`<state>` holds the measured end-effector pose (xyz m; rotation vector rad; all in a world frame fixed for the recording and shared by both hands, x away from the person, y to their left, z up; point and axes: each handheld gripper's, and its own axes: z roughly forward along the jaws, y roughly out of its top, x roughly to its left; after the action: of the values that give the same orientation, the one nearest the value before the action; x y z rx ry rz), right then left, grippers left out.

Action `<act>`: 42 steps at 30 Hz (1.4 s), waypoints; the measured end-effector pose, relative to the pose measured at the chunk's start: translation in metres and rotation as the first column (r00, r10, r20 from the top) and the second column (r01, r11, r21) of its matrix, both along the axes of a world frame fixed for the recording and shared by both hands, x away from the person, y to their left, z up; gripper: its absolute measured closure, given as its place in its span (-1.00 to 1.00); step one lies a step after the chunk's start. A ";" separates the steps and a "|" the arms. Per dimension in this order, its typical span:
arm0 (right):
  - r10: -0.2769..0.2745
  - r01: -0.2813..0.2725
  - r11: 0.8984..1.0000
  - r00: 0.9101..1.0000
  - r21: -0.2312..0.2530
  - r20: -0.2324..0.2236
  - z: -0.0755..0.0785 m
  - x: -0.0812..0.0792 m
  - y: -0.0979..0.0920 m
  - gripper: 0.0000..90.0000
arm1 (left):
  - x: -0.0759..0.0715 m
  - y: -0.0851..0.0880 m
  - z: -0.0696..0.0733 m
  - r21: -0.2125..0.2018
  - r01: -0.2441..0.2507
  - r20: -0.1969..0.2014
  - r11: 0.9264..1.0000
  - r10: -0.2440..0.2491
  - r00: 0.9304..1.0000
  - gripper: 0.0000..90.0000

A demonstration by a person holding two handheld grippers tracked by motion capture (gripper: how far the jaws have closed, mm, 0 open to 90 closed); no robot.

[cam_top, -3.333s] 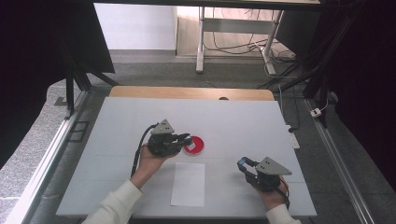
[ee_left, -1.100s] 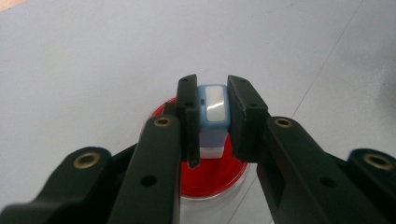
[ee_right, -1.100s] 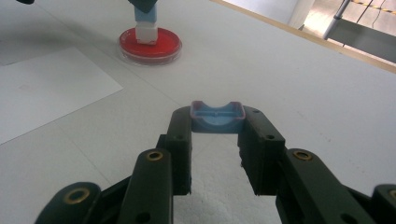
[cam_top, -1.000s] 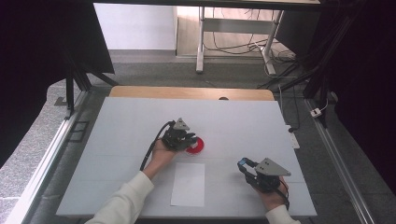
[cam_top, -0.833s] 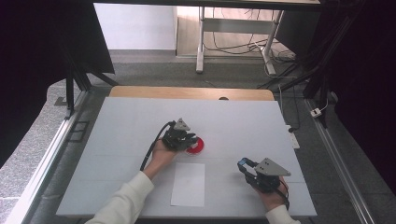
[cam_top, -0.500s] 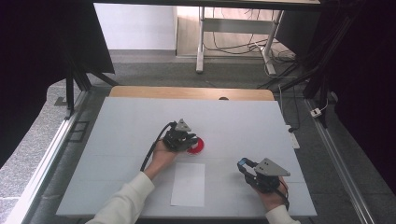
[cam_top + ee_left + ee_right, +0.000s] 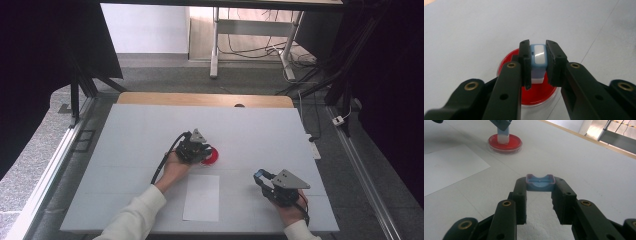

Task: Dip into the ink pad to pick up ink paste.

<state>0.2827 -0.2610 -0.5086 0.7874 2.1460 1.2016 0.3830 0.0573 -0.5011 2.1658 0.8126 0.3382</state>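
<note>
The left gripper (image 7: 537,62) clenched a small blue-and-white stamp (image 7: 538,57) upright over the red dish (image 7: 534,92) — best pressed straight down; the right gripper (image 7: 539,188) clenched a blue cap (image 7: 540,183).

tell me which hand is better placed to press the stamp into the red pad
Left. The left gripper is shut on the stamp, directly over the red pad. The right gripper is apart from it, holding a blue cap.
</note>
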 end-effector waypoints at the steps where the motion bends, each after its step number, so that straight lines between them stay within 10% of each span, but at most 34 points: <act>1: 0.000 0.000 1.000 1.000 0.000 0.000 0.000 0.000 0.000 0.45 | 0.000 0.000 0.000 -0.001 -0.001 -0.001 1.000 0.001 1.000 0.68; 30: 0.003 -0.003 1.000 1.000 -0.009 -0.005 -0.001 0.001 0.001 0.46 | 0.003 0.016 0.016 -0.087 -0.060 0.032 0.994 0.063 0.998 0.68; 42: 0.005 -0.005 1.000 1.000 -0.012 -0.004 -0.002 0.001 0.001 0.45 | 0.008 0.013 0.009 -0.061 -0.063 0.019 0.996 0.064 0.998 0.67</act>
<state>0.2834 -0.2601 -0.5102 0.7803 2.1580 1.1897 0.3910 0.0707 -0.4926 2.0805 0.8706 0.3641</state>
